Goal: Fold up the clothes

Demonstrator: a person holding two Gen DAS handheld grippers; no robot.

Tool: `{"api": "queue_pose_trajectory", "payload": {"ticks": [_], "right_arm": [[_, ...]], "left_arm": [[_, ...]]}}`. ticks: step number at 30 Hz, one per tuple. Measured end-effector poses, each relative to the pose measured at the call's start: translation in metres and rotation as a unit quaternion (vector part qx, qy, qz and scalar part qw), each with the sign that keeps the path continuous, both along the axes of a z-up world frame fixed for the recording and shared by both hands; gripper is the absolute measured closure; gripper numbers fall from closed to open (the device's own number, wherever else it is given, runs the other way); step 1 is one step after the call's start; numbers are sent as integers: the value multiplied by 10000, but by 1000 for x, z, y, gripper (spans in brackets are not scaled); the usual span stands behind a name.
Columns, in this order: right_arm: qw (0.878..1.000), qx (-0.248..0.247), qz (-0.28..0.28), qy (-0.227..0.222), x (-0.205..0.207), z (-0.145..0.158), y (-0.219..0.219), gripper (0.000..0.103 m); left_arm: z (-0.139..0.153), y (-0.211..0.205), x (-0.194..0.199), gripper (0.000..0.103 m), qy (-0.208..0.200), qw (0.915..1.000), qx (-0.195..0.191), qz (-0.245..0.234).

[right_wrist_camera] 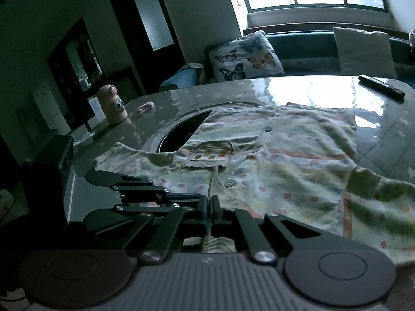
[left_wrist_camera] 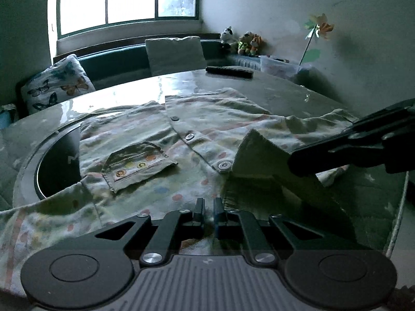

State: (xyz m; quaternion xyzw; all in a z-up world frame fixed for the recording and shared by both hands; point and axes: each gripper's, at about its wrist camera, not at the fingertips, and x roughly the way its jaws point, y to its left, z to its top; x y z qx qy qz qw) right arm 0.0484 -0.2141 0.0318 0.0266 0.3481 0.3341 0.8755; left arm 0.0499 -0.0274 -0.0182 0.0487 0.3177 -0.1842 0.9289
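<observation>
The spotted shirt [left_wrist_camera: 181, 140] lay spread across the worktop [left_wrist_camera: 285, 88], its near-edge collar pinched by both the left hand-held gripper [left_wrist_camera: 207, 207] and right hand-held gripper [right_wrist_camera: 209, 204] (jaws nearly together), probably to begin a fold.

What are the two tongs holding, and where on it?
Both grip the shirt by its near edge: the right tongs pinch a raised fold there, the left tongs the cloth beside it.

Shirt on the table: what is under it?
The shirt lies on the glossy table and overlaps a round dark inset. How far that inset runs beneath is hidden.
</observation>
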Motion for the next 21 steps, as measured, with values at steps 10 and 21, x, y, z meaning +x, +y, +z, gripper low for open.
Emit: {"api": "queue_pose_trajectory", "payload": {"ticks": [10,21], "right_arm": [[9972,-585,454,-138,-9,-17,26,100],[9960,-543,696,-163,-6,-10,24,92]], "left_arm": [[-2,7,-24,93,40,9996,-217,-175],[24,37,-37,91,-207,9988,-428,116]]}}
